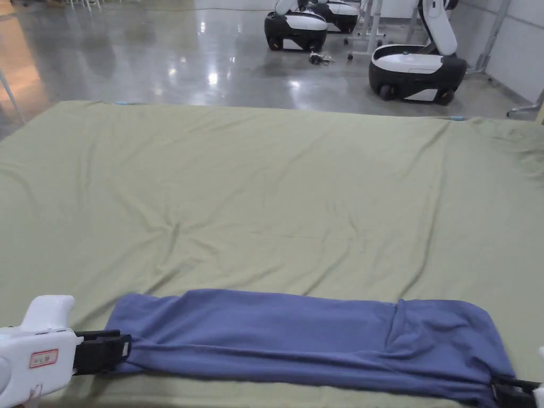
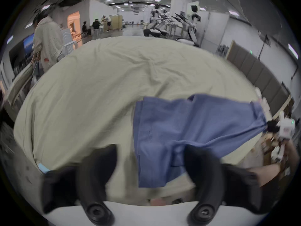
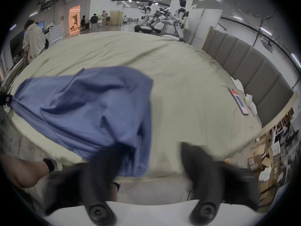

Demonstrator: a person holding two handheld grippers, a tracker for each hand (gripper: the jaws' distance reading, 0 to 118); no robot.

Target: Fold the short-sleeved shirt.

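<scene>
The blue short-sleeved shirt point(image 1: 297, 334), folded into a long narrow band of soft knit cloth, lies on the pale olive-green bedsheet point(image 1: 265, 202) close to the bed's near edge. Its long axis runs from left to right across the person's front. One end points toward the left gripper point(image 1: 125, 348) and the other, wider end, with a fold line showing, points toward the right gripper point(image 1: 499, 390).

In the left gripper view the left gripper's point(image 2: 150, 148) black jaws stand spread wide. The shirt's point(image 2: 187, 123) end lies in the gap between them, and the right-hand jaw overlaps the cloth. The picture is too blurred to tell whether that jaw presses on it. Farther off in that view, the cloth gathers to a point at the right gripper point(image 2: 271, 126).

In the right gripper view the right gripper's point(image 3: 153, 145) jaws are also set wide apart. The left-hand jaw lies over the shirt point(image 3: 84, 102) and the right-hand one over bare sheet point(image 3: 187, 86), with a loose edge of cloth hanging between them. At the far left of that view the cloth draws in toward the left gripper point(image 3: 4, 99).

The left gripper's white plastic body carries a small red-bordered label point(image 1: 43, 358), whose writing is too small to read. A flat pink-edged device point(image 3: 238, 101) lies on the sheet near the grey padded headboard point(image 3: 254, 69). White-and-black wheeled robots point(image 1: 417, 66) stand on the glossy grey floor point(image 1: 159, 53) beyond the bed.
</scene>
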